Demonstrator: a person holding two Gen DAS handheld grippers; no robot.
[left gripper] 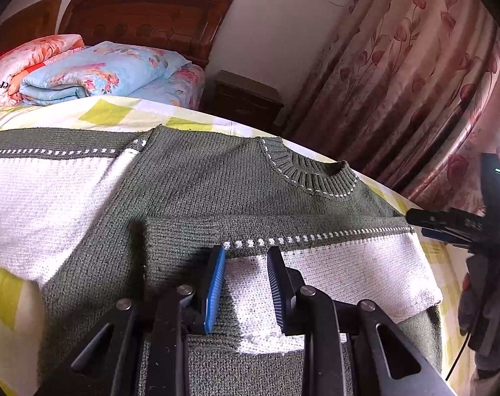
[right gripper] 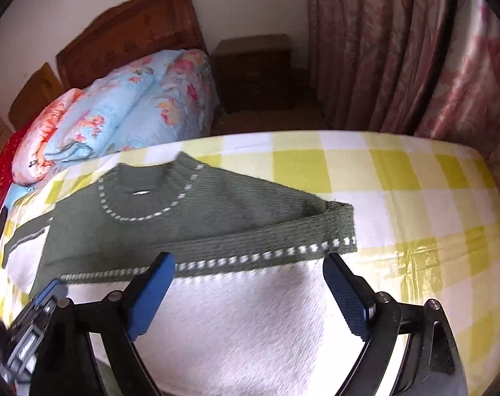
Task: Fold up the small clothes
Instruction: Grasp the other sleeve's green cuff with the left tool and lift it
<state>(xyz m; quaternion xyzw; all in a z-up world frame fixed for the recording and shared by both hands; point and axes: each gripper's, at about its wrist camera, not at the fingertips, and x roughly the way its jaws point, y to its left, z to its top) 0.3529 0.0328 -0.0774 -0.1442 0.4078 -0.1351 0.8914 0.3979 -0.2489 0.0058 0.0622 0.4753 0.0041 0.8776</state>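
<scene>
A green and white knitted sweater [left gripper: 217, 178] lies flat on the bed, neck hole away from me. One sleeve [left gripper: 332, 257] is folded across its chest. My left gripper [left gripper: 246, 254] hovers just over that folded sleeve, jaws open with a gap, holding nothing. My right gripper [right gripper: 250, 260] is wide open over the white part of the same sleeve [right gripper: 250, 313], near the sweater's right edge, holding nothing. The right gripper also shows at the right edge of the left wrist view [left gripper: 448, 224]. The other sleeve [left gripper: 45, 184] lies spread out to the left.
The bed has a yellow and white checked cover [right gripper: 398, 198]. Folded floral quilts [left gripper: 94, 72] are piled by the wooden headboard [left gripper: 144, 13]. A dark bedside cabinet [right gripper: 253, 72] and pink floral curtains [left gripper: 398, 76] stand beyond the bed's far edge.
</scene>
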